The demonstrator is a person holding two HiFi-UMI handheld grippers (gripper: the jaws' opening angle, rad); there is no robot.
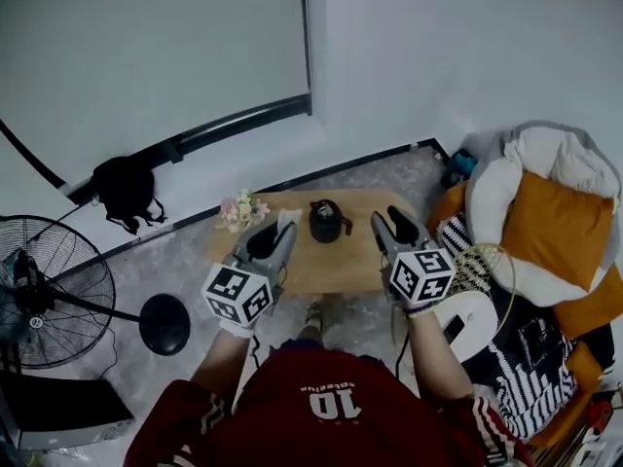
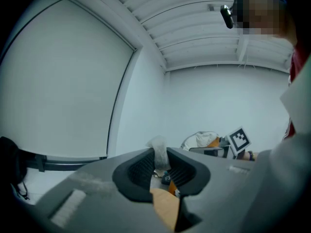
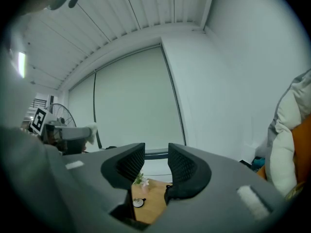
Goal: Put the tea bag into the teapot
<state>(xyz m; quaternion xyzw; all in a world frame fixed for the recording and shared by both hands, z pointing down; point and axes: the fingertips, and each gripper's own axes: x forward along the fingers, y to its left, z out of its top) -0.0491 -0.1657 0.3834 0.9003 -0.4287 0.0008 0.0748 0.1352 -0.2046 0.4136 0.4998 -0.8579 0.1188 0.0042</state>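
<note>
- The tea bag (image 2: 159, 154) is not lying on the bench (image 1: 341, 269). The left gripper (image 1: 280, 232) holds it in the air above the left part of the bench, just to the left of the teapot (image 1: 329, 220).
- The black teapot stands near the far edge of the bench, about in the middle. A small bunch of flowers (image 1: 241, 209) is at the far left corner.
- I judge the tea bag to be very light, soft and easy to crumple. Its thin paper could tear under a hard squeeze, and it may swing when carried.
- A gentle pinch on one end, with the rest left free, seems the best hold for lowering it into the opening.
- The left fingers (image 2: 138, 171) stand narrow and press on the white bag from both sides. Its end sticks out past the tips.
- The right gripper (image 3: 156, 154) is above the right part of the bench, beside the teapot. Its fingers (image 3: 187, 166) are moderately apart with nothing between them.
- I cannot tell whether the teapot has its lid on.
</note>
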